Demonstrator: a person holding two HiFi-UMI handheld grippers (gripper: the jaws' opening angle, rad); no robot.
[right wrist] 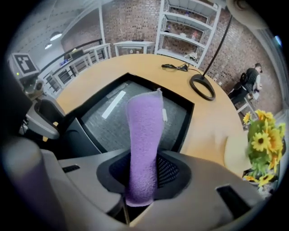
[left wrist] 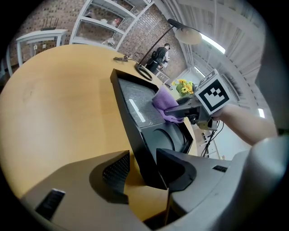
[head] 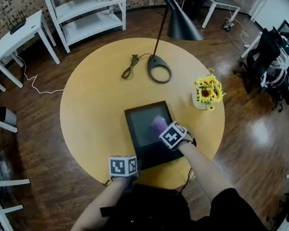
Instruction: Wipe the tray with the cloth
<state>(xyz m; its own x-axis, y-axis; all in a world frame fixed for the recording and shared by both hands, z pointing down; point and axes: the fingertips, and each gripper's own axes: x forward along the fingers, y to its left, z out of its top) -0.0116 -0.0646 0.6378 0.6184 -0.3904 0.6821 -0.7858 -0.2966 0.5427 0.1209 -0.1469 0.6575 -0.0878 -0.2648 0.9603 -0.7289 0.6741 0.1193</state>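
Right tool pinching one purple cloth, left tool clamped on one black tray

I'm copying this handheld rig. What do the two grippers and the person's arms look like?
The left gripper and right gripper have grey plastic bodies with dark, mesh-textured pads. Each carries a white cube printed with black square markers. A black cable hangs from the right one. The person wears a dark top; the forearms are bare.
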